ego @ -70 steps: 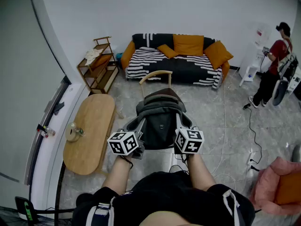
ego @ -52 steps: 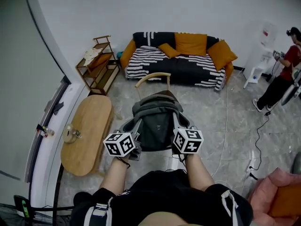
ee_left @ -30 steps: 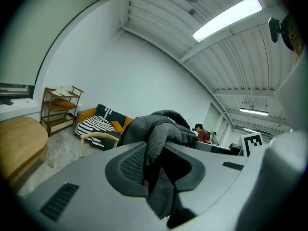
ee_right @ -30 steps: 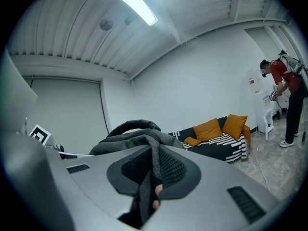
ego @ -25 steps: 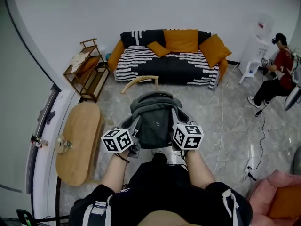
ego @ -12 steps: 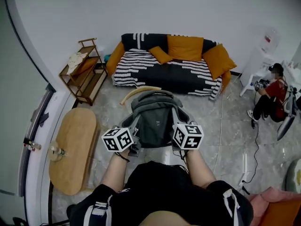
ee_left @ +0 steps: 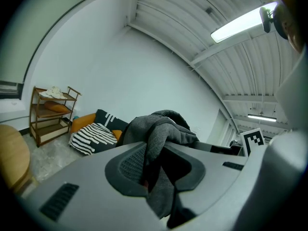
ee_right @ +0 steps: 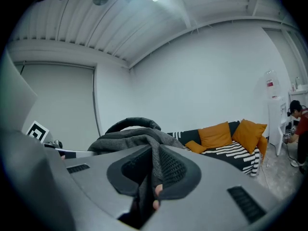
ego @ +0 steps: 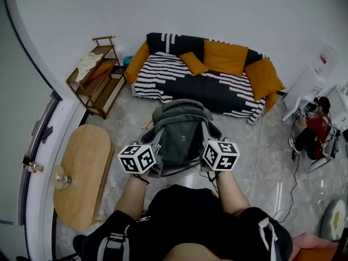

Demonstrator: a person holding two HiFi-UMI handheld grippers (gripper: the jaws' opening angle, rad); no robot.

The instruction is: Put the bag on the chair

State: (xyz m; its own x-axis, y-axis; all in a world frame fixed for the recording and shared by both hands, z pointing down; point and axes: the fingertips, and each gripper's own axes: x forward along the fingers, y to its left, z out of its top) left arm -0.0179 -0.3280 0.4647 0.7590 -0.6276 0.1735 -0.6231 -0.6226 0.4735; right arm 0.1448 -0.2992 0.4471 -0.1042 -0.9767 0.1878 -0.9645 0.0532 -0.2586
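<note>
A dark grey backpack (ego: 179,136) hangs in front of me, held from both sides. My left gripper (ego: 153,149) is shut on grey fabric (ee_left: 161,150) at the bag's left edge. My right gripper (ego: 207,141) is shut on a fold of the same fabric (ee_right: 155,162) at its right edge. In the right gripper view the bag's black top handle (ee_right: 132,123) arches above the jaws. Of the wooden chair only a small tan sliver (ego: 146,124) shows at the bag's left edge; the seat is hidden behind the bag.
A black-and-white striped sofa (ego: 190,83) with orange cushions stands against the far wall. A wooden shelf (ego: 97,78) is at the left, an oval wooden table (ego: 81,170) below it. A person (ego: 311,132) crouches at the far right, with cables on the floor nearby.
The bag stays gripped on both sides. The chair's curved backrest, plain above the bag earlier, has slipped behind it. The sofa sits nearer in view and the person at right has crouched.
</note>
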